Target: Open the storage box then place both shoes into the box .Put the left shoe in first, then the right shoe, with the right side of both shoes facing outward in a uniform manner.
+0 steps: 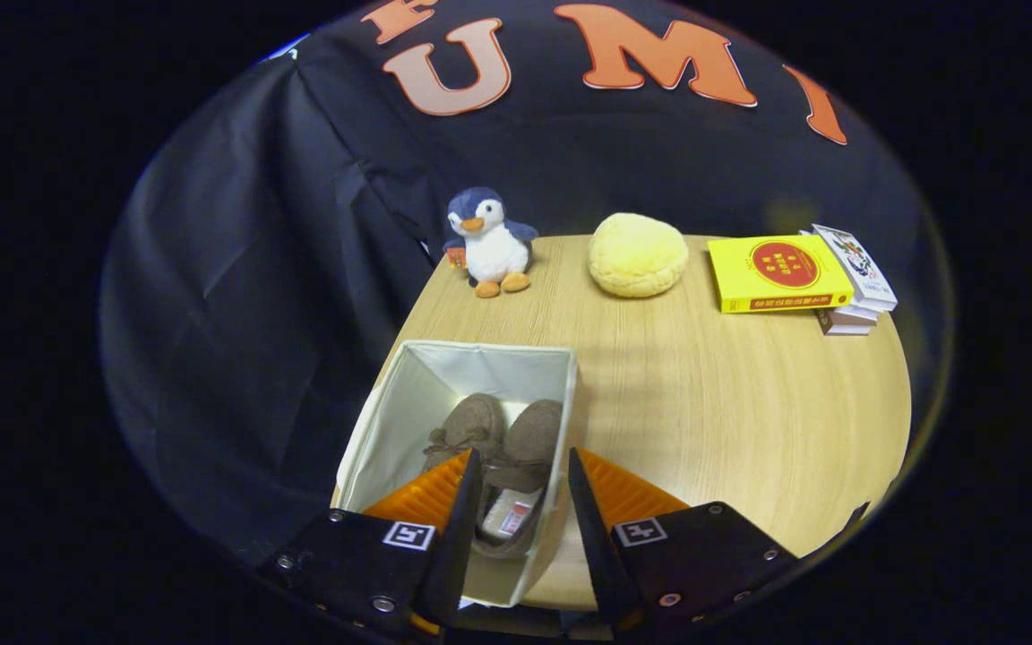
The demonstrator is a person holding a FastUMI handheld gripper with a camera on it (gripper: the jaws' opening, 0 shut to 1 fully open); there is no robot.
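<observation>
Hovering with its jaws spread and empty above the open storage box (444, 394) at the worktop's (731, 403) left edge, the gripper (523, 502) overlooks both shoes (503, 439) inside, soft, light slippers probably best pinched at the heel collar.

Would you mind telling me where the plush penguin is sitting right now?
The plush penguin stands at the far corner of the wooden table, beyond the open storage box and beside the round yellow cushion; the hand-held gripper is open.

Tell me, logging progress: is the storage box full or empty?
Holding both shoes: storage box open-topped, tongs open above.
</observation>
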